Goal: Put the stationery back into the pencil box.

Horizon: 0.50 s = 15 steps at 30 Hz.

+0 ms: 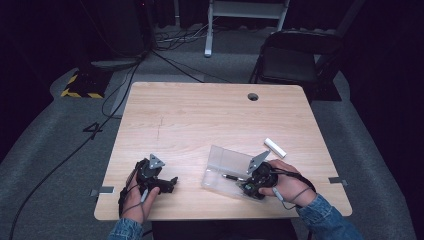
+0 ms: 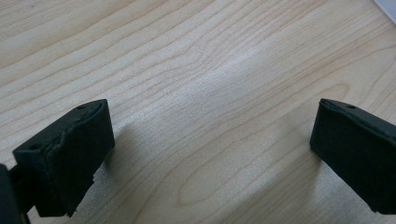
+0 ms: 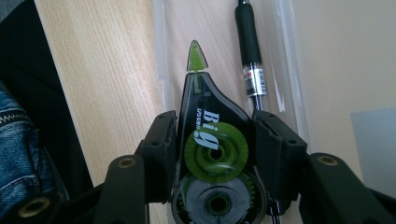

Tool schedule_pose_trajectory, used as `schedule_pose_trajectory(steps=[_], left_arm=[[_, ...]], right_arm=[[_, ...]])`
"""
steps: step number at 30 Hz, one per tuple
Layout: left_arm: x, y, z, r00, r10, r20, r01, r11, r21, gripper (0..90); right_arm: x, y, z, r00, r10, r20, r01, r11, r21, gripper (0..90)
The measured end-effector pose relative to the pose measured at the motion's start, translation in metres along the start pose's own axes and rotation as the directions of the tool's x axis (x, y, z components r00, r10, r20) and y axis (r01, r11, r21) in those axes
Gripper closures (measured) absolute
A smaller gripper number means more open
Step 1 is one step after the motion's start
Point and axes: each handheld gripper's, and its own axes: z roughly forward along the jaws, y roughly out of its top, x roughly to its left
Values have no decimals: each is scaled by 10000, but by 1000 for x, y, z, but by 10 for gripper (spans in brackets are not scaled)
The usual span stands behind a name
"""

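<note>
R gripper (image 3: 215,154) clenched on correction tape (image 3: 212,144), held over clear case (image 1: 225,170) beside pen (image 3: 250,46), prob. to drop it in. L gripper (image 2: 210,154) released, idle, well apart from case.

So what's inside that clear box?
A black pen lies in the clear box. The right tool holds a green tape roller over it, hiding whatever sits underneath.

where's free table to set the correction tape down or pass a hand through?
Free: the whole far half of the table up to the cable hole, and the strip between the left gripper and the clear case. Crowded: near-right corner, with case, pen, white eraser and right gripper clamping the correction tape.
</note>
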Motion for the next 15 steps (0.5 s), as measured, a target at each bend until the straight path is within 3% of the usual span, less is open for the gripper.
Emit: schedule_pose_trajectory(steps=[15], left_arm=[[0,0,0,10000,-25,59,25,10000,-2,2]], right_arm=[[1,-2,3,9988,106,-478,-94,9996,262,498]])
